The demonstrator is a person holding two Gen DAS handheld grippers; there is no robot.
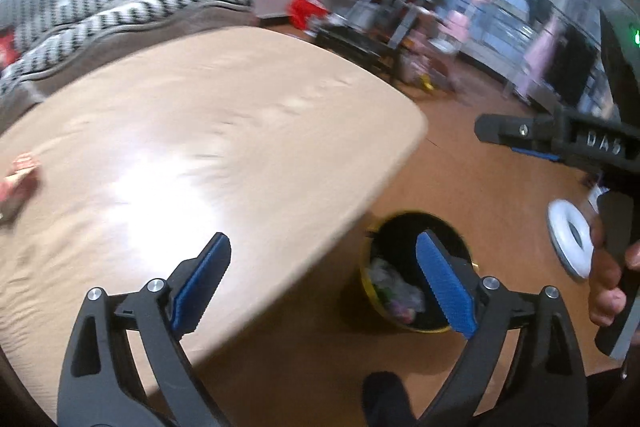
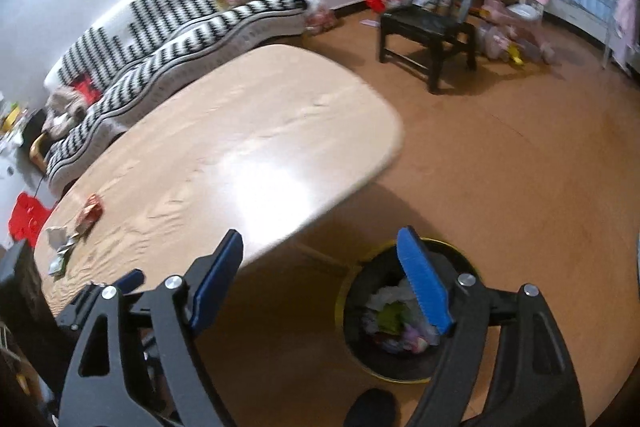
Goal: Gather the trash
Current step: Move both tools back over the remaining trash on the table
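Trash (image 2: pixel 74 231): wrappers lying near table's (image 2: pixel 240 131) far-left edge; more already sitting in bin (image 2: pixel 400 311) on floor off near-right corner. I'm holding left gripper (image 1: pixel 324 283) and right gripper (image 2: pixel 324 277) spread wide, both empty. Swinging toward wrappers, approaching low, pinching 1 piece at a time.

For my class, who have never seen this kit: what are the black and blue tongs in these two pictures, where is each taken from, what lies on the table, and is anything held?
A person holds two hand-held grippers, each carrying a wide-angle camera looking along its jaws. One picture comes from the left gripper, the other from the right gripper. Both stand open, holding nothing. On the table, wrappers remain at the far end. On the floor stands a bin with trash already inside.
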